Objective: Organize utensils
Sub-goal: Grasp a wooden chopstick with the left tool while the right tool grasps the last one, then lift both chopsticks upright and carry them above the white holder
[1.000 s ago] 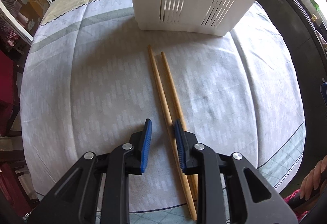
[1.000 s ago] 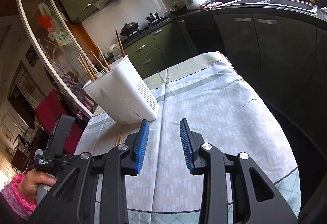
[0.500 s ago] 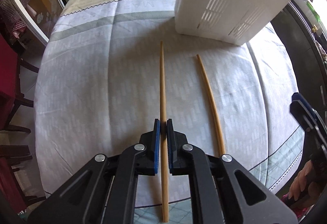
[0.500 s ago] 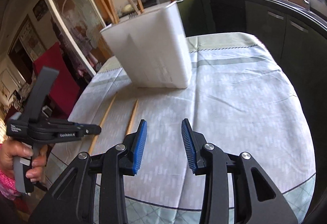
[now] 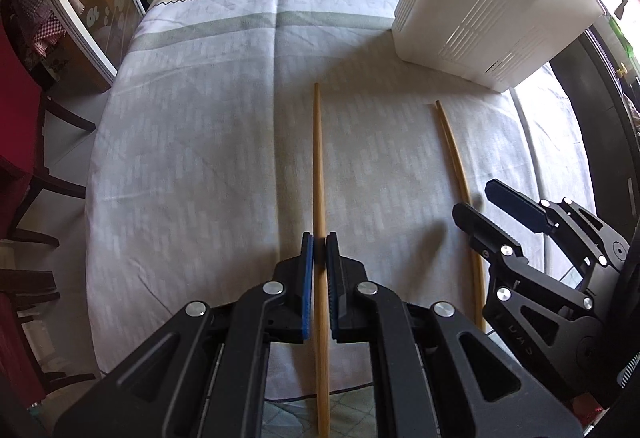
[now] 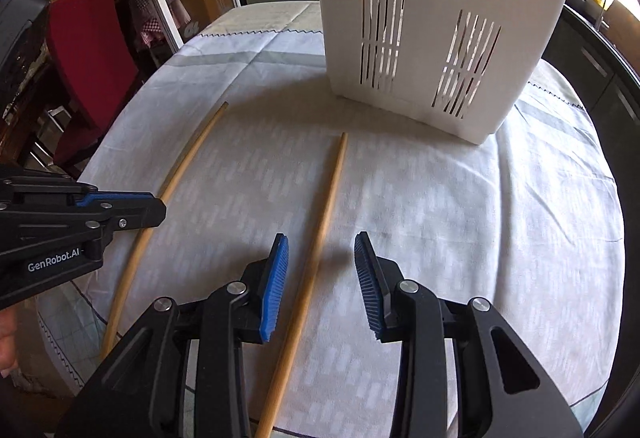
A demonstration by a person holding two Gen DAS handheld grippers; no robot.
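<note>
**One chopstick clamped, one waiting between our open fingers**

Our left claw (image 5: 319,258) is closed tight on a chopstick (image 5: 319,166), gripping it near its thick end so that most of the length points ahead toward the white holder (image 5: 472,18). Our right claw (image 6: 322,278) stands apart, with the second chopstick (image 6: 320,234) lying on the tablecloth (image 6: 460,218) between its blue pads (image 6: 276,278), not yet touched.

We judge both sticks to be light, stiff and smooth, likely wood or bamboo. Being round, the loose one could roll or pivot as the pads close, so we would take it a little back from the middle, toward the thicker end, squarely across its width. A grip too close to one end may let the long tip swing.

The holder stands upright at the far side of the cloth, well apart from both claws. Its opening is out of view.
</note>
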